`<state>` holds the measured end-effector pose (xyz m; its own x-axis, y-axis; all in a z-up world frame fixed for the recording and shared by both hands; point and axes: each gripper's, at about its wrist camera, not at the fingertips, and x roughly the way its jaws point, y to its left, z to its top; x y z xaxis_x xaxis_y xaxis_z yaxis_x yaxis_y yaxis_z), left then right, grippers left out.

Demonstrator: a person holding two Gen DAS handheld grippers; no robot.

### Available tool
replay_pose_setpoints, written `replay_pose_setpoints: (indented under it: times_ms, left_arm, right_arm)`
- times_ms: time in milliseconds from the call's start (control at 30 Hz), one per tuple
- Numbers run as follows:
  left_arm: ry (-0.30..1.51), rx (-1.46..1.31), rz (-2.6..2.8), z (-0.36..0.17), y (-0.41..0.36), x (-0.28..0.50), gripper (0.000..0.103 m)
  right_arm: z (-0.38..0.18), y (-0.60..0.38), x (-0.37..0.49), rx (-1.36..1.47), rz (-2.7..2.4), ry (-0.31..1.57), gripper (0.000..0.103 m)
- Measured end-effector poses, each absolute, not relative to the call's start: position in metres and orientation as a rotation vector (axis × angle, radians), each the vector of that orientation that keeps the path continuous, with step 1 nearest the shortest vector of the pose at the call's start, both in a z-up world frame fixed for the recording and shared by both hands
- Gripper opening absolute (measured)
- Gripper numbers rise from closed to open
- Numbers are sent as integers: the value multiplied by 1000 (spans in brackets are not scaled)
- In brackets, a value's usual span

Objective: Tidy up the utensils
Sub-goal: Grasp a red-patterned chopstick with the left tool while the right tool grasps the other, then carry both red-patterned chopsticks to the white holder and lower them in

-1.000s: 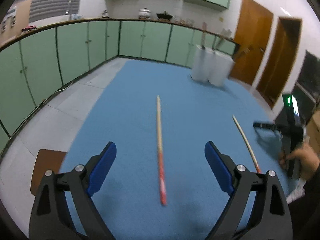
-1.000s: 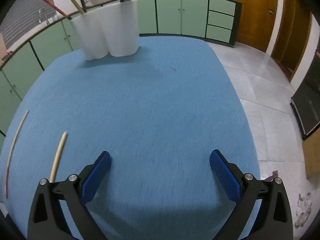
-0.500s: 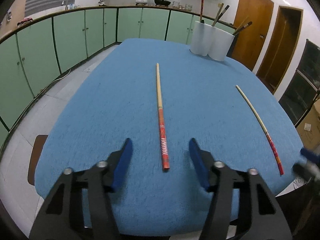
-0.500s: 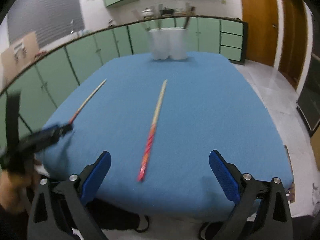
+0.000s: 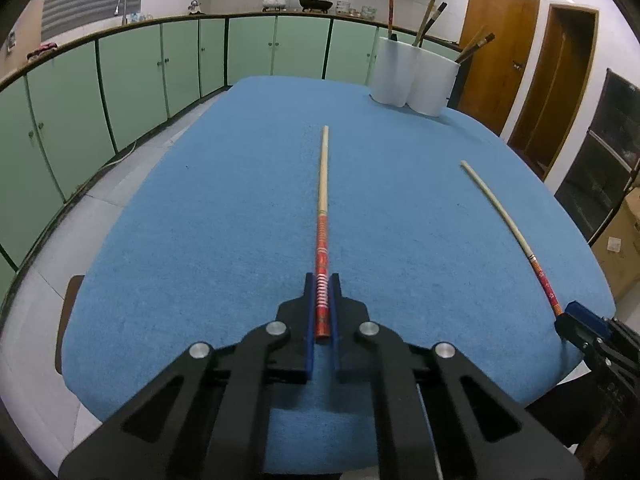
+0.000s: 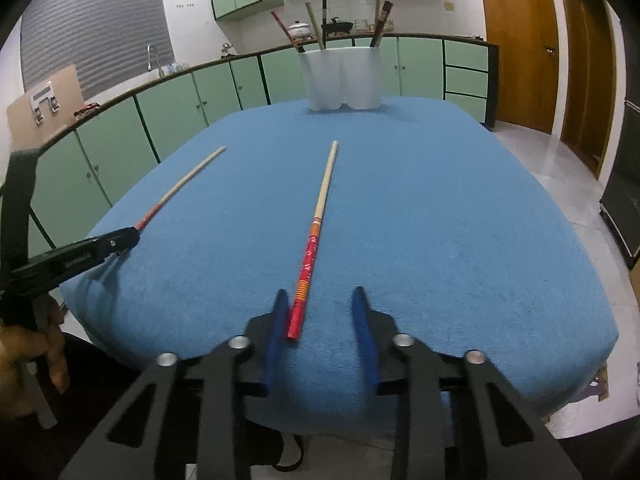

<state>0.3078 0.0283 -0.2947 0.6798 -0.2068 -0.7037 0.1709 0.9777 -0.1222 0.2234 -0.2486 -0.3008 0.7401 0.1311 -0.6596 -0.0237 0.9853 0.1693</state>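
Observation:
Two long chopsticks with red patterned handles lie on the blue table cloth (image 5: 208, 240). My left gripper (image 5: 323, 280) is shut on the red end of the left chopstick (image 5: 323, 184), which points toward the far side. In the right wrist view the other chopstick (image 6: 324, 196) has its red end between the jaws of my right gripper (image 6: 320, 296). Those jaws are closing; the handle lies near the left pad and neither pad presses on it. A white double holder (image 6: 344, 80) with several utensils stands at the table's far end.
Green cabinets curve around the left and back, and wooden doors (image 5: 496, 60) stand at the right. A brown seat (image 5: 68, 312) sits below the table's left edge. A person's hand (image 6: 40, 344) holds the left gripper's handle. Cardboard boxes (image 5: 620, 248) rest at the right.
My left jaws sank a little and closed onto the red end of the left chopstick. My right gripper swung from facing the holder side to the second chopstick, and its jaws narrowed around the handle.

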Motion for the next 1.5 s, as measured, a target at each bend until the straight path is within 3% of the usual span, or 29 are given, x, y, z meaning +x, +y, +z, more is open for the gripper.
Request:
replay_pose_setpoints:
  times_ms: [100,367,733,1100,1500]
  left_arm:
    - [795,-59,-223,-293,26,306,5]
    - [759,-104,-243,-253,27,286,5]
    - [577,-81,-321,-143,22,285,5]
    - [569,-51,-435,-101,-9,343,5]
    - [431,-10,-465,-5,-58,433,5]
  right_arm:
    - [-300,-253,224,187,105,737,6]
    - [-249,-258,212,210,137,650,6]
    - [-141,-258,249,133,228,545,6]
    - [-80,-261,328,65,319,595,6]
    - [18,-297,428,7,263,535,6]
